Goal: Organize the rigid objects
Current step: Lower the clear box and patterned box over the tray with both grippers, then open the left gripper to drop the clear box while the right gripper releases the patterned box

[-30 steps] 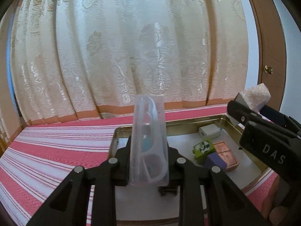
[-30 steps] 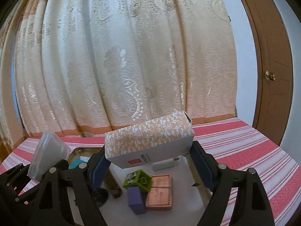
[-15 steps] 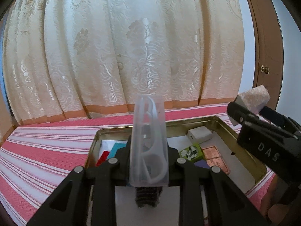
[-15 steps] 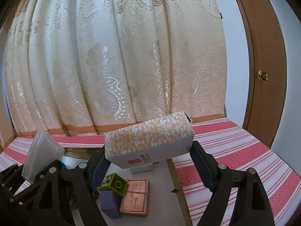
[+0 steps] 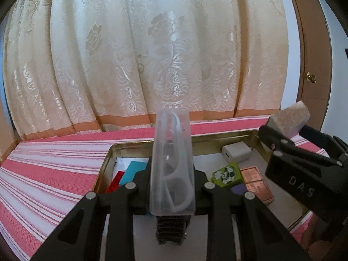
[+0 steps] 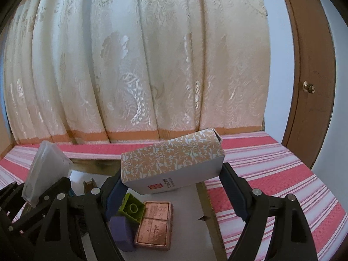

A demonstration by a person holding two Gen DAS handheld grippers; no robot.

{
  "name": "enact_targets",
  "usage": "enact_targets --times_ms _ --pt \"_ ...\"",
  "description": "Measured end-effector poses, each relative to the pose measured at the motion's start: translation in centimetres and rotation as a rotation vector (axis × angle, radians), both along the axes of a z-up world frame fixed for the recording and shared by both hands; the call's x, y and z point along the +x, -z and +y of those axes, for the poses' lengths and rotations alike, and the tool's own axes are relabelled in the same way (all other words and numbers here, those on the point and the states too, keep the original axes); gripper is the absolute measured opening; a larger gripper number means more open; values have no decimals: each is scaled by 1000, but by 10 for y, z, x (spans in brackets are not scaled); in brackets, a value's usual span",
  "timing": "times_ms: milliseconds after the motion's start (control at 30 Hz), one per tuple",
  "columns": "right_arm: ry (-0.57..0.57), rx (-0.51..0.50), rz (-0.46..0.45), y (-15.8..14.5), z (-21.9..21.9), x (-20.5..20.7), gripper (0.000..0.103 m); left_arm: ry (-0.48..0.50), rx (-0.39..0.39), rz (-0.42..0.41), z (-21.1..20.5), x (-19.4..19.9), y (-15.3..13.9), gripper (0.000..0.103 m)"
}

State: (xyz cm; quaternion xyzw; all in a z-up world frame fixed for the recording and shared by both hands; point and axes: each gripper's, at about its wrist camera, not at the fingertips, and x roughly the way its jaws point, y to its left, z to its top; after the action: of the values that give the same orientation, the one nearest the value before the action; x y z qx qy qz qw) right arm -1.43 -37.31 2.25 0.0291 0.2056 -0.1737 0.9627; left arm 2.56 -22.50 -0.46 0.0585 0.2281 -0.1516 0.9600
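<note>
The left hand-held gripper [image 5: 171, 187] clamps a clear case [image 5: 171, 165], likely light and slick. The right hand-held gripper [image 6: 171, 187] grips a carton [image 6: 174, 163] endwise (probably crushable; hold gently).

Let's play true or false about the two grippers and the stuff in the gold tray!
1. The left gripper holds a clear plastic case. True.
2. The right gripper is empty. False: it is clamped on a patterned box.
3. A green block lies in the gold tray beside a purple block. True.
4. The copper-coloured tin sits on the striped cloth outside the tray. False: it lies inside the tray.
5. A white charger is in the tray. True.
</note>
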Motion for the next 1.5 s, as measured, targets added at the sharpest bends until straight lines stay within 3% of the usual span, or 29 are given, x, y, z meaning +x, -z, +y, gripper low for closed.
enact_targets --times_ms 200,367,833,967,1067,1133,1200,1267,1333,1500 --pt "-30 -2 96 14 5 20 83 -8 20 20 -2 4 6 24" --pt "-45 -25 99 14 11 22 83 -21 22 31 -3 6 6 24" --pt "-62 30 143 15 8 28 84 -77 40 49 -4 10 8 26" --pt "-66 38 150 15 8 28 84 -103 1 68 6 12 9 44" --pt "-104 107 132 14 0 27 85 -147 -57 58 21 11 6 67" --pt "-151 201 127 16 -10 27 85 -183 -62 39 27 9 3 89" --pt "-186 293 117 19 -19 27 89 -191 -71 12 33 5 -1 103" --pt "-226 392 80 20 -27 22 93 -169 -83 -23 37 -2 -4 103" --pt "-247 421 50 18 -27 18 94 -146 -78 -61 37 -10 -6 103" --pt "-158 342 -95 5 -25 -9 94 -101 -22 -126 31 -25 -7 103"
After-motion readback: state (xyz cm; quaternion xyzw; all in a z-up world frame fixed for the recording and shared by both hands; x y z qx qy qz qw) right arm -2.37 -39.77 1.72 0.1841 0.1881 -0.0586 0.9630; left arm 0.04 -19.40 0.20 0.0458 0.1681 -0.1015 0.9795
